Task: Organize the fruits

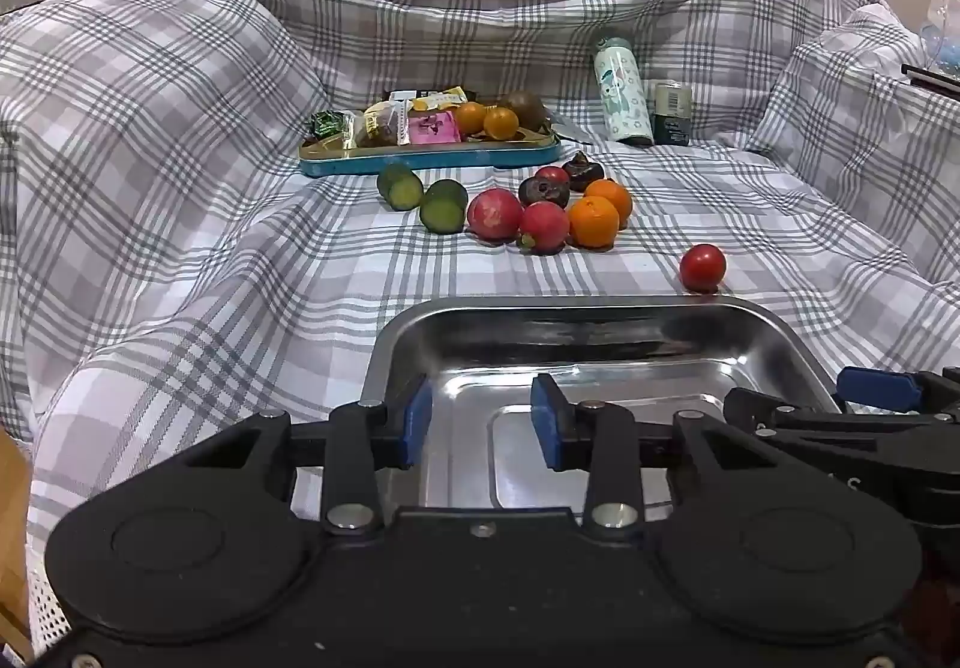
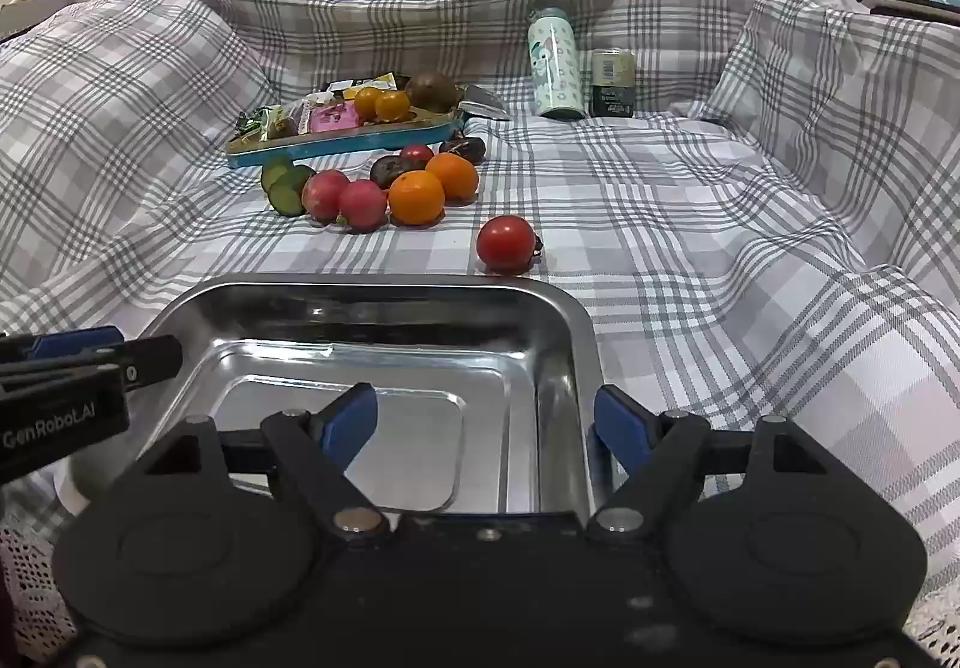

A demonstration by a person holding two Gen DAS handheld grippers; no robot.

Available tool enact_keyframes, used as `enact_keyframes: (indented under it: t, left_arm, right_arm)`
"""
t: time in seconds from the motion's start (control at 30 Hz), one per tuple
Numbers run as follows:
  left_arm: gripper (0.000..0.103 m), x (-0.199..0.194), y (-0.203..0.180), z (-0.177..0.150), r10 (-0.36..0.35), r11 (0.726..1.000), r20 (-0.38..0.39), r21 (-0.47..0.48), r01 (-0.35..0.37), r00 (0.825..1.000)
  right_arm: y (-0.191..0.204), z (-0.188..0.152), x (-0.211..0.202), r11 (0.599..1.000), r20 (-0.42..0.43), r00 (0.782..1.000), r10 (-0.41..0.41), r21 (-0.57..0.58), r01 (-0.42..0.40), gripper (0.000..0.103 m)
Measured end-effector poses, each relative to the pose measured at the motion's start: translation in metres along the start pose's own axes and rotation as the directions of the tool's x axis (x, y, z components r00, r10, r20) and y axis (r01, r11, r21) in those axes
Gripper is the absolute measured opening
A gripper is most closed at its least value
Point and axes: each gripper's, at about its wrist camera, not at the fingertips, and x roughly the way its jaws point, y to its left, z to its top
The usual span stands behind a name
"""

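Observation:
An empty steel tray (image 1: 558,303) (image 2: 372,288) lies on the checked cloth right in front of both grippers. Just past its far rim sits a lone red tomato (image 1: 702,267) (image 2: 506,243). Farther back is a cluster: two oranges (image 1: 594,221) (image 2: 416,197), two pink-red round fruits (image 1: 494,215) (image 2: 324,195), dark fruits (image 1: 543,191) and two green pieces (image 1: 444,206) (image 2: 287,191). My left gripper (image 1: 483,422) is open over the tray's left part, holding nothing. My right gripper (image 2: 485,422) is open wide astride the tray's right wall.
A blue tin tray (image 1: 432,159) (image 2: 348,143) at the back holds snack packets, two small oranges and a brown fruit. A patterned bottle (image 1: 623,92) (image 2: 553,68) and a small can (image 1: 673,113) stand to its right. The cloth rises in folds on the left, back and right.

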Motion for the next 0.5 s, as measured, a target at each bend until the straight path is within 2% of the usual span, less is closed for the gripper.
enact_keyframes:
  t: [0.5]
  left_arm:
    - [0.045,0.0016,-0.0009,-0.0010,-0.013,1.000,-0.014,0.006,0.013,1.000]
  right_arm:
    - [0.0001,0.0000,-0.0014,1.000,0.005,1.000,-0.006,-0.003,0.006,0.082]
